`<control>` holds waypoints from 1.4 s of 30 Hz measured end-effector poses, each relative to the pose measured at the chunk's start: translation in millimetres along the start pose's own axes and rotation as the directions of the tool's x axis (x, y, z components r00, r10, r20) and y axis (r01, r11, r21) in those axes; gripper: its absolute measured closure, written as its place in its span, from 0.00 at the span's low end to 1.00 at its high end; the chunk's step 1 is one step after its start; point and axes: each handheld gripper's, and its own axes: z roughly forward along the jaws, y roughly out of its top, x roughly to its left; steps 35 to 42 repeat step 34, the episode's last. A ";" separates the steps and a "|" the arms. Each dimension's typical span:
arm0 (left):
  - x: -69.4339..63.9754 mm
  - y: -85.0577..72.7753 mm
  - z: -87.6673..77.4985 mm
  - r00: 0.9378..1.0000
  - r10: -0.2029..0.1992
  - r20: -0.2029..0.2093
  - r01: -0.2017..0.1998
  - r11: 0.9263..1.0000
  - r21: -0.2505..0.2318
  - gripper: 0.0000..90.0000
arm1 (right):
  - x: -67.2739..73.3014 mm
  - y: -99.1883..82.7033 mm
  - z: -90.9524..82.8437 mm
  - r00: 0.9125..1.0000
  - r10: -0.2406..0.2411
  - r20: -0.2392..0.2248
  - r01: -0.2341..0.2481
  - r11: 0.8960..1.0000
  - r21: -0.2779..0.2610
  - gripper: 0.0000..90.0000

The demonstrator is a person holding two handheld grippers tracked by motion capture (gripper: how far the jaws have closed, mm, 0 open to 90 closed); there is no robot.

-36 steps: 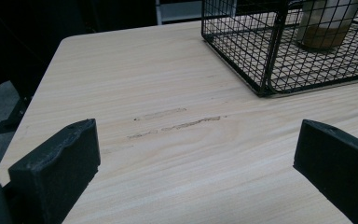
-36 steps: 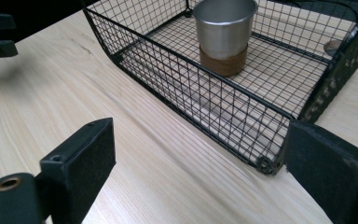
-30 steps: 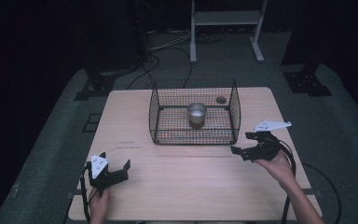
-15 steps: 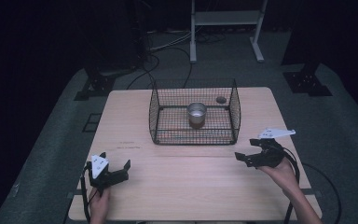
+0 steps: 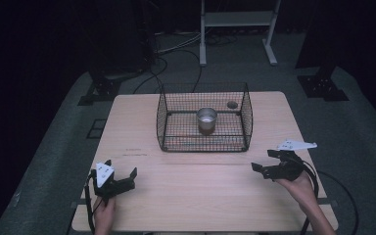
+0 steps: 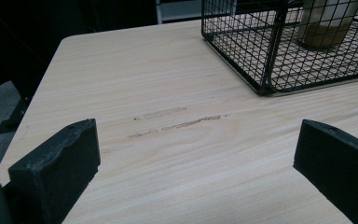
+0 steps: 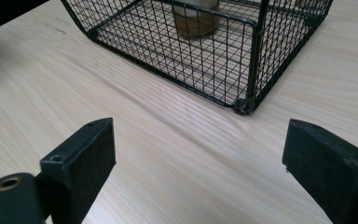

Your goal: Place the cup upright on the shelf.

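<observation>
A black wire basket (image 5: 164, 117) stands at the middle back of the wooden table (image 5: 200, 196), and a metal cup (image 5: 206, 119) sits upright inside it. My left gripper (image 5: 122, 171) rests low near the front left corner, open, nothing between its jaws. My right gripper (image 5: 264, 160) hovers near the front right, in front of the basket's right corner, also open and empty. In the left gripper view the basket (image 6: 261, 51) is at upper right with the cup (image 6: 326, 23) inside. The right gripper view shows the basket's near corner (image 7: 244, 105) and the cup (image 7: 196, 21).
A small dark round object (image 5: 232, 104) lies on the table just behind the basket's right side. Faint scuff marks (image 6: 177, 122) streak the wood in front of the left gripper. Cables and metal stand legs (image 5: 235, 34) occupy the dark floor beyond the table.
The right gripper has moved toward the front edge of the table and lower, still open. The left gripper has stayed put.
</observation>
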 end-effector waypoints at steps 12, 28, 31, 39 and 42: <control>-0.1 0.0 0.0 1.000 0.000 -0.001 0.000 1.000 0.001 0.00 | -3.7 -20.3 -5.4 0.999 0.022 0.043 -0.022 1.000 -0.009 0.10; -0.2 0.0 -0.1 1.000 0.002 -0.002 -0.002 1.000 0.001 0.00 | 1.0 -48.8 -4.8 0.997 0.053 0.051 -0.053 0.999 -0.003 0.10; 0.2 0.1 0.2 1.000 -0.001 -0.001 0.001 1.000 0.001 0.00 | 6.9 -53.9 -5.6 0.997 0.040 0.067 -0.039 0.999 -0.013 0.10; 0.5 0.2 0.4 1.000 -0.002 -0.002 0.002 1.000 0.001 0.00 | 14.6 -59.0 -6.7 0.997 0.042 0.065 -0.039 0.998 -0.045 0.10; 0.5 0.2 0.4 1.000 -0.002 -0.002 0.002 1.000 0.001 0.00 | 14.6 -59.0 -6.7 0.997 0.042 0.065 -0.039 0.998 -0.045 0.10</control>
